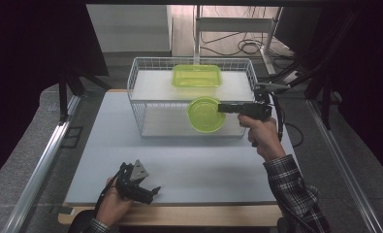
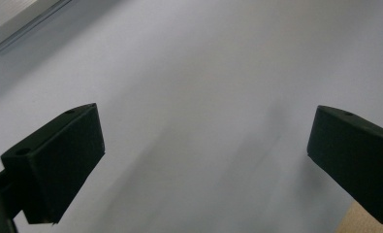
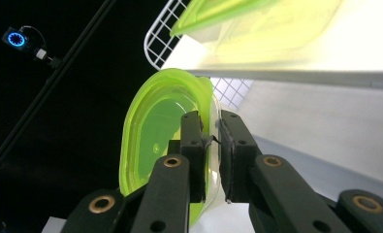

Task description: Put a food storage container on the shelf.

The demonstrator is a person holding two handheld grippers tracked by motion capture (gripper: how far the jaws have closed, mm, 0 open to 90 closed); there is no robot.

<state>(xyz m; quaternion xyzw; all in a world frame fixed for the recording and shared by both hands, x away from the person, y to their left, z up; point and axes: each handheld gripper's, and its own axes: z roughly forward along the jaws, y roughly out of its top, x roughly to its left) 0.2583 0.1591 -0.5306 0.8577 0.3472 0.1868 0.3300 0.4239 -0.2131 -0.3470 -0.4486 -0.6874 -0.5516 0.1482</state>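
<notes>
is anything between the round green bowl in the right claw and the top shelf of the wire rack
Only the wire rack's front rim: the right claw holds the round green bowl in front, about level with it. On the top shelf a rectangular green container sits toward the back.

Black two-jaw grippers (image 1: 223, 108) with trailing cables; dark plaid sleeve (image 1: 295, 191).

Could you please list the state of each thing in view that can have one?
Round green bowl: held by its rim, tipped on edge, off the table.
Rectangular green container: resting on the wire rack's upper shelf.
Right gripper: jaws shut on the bowl's rim.
Left gripper: jaws open, holding nothing.
</notes>
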